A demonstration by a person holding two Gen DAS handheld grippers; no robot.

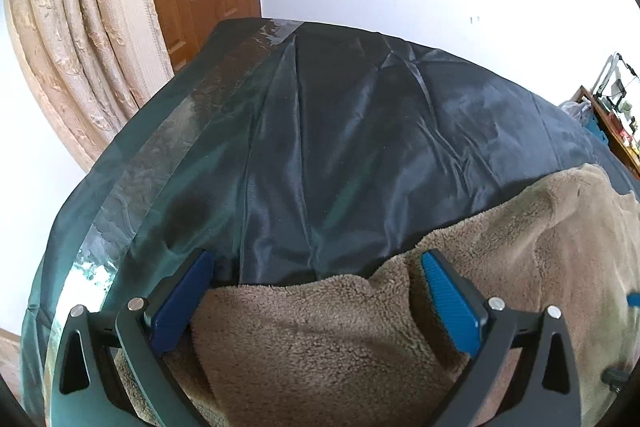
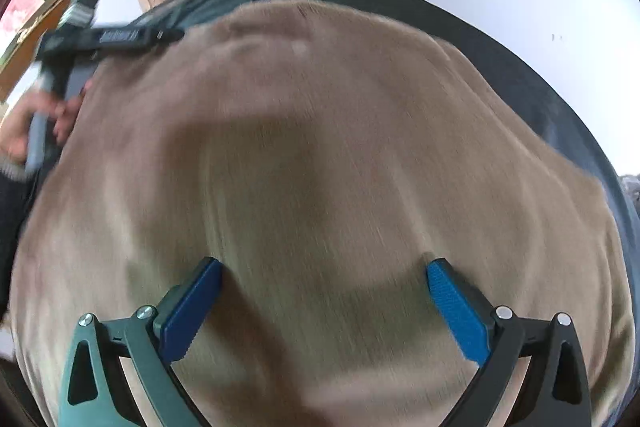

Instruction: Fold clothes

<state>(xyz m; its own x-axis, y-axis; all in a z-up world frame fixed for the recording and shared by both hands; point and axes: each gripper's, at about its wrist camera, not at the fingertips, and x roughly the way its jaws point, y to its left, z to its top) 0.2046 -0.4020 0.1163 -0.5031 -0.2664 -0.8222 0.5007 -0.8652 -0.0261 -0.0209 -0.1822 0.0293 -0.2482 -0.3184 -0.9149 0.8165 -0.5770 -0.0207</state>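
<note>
Both grippers, left and right, gape over unlabelled tan fleece.

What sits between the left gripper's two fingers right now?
In the left wrist view, the left gripper is open, and only the tan fleece garment lies between its fingers, its edge over the dark cover.

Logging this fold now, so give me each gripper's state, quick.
Left gripper: open, jaws wide over the edge of the tan fleece garment, gripping nothing.
Right gripper: open, jaws wide above the fleece, holding nothing; that view is motion-blurred.
</note>
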